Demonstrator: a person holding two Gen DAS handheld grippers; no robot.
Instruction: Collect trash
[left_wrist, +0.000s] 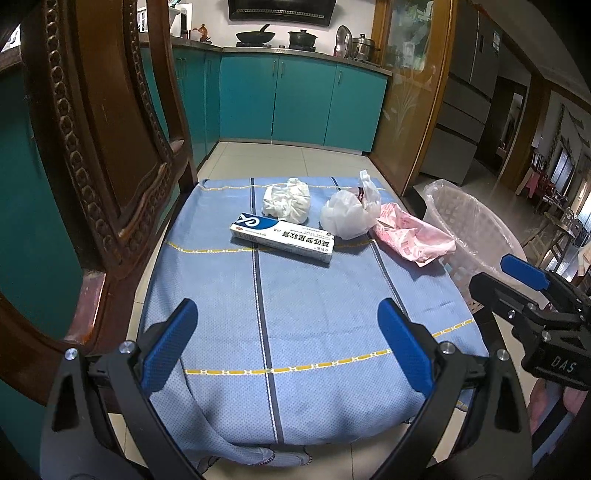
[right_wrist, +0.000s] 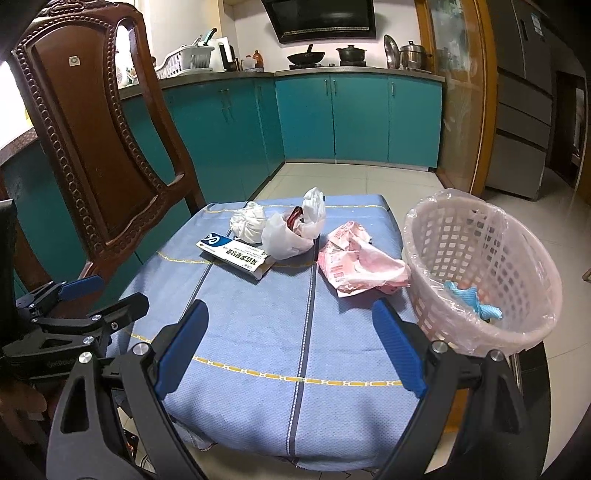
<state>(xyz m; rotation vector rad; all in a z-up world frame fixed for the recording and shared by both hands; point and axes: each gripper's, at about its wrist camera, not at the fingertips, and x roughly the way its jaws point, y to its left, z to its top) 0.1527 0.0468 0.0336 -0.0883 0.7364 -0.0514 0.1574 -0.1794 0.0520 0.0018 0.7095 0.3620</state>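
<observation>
Four bits of trash lie at the table's far end: box, crumpled tissue, white bag, pink wrapper. The basket alongside holds something blue, perhaps cloth. Both grippers, left gripper and right gripper, hover with fingers released, empty.

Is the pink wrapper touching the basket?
Cannot tell. In the right wrist view the pink wrapper reaches the basket wall, but no view plainly shows contact or gap.

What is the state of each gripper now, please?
Left gripper: open, holding nothing.
Right gripper: open, holding nothing.
</observation>
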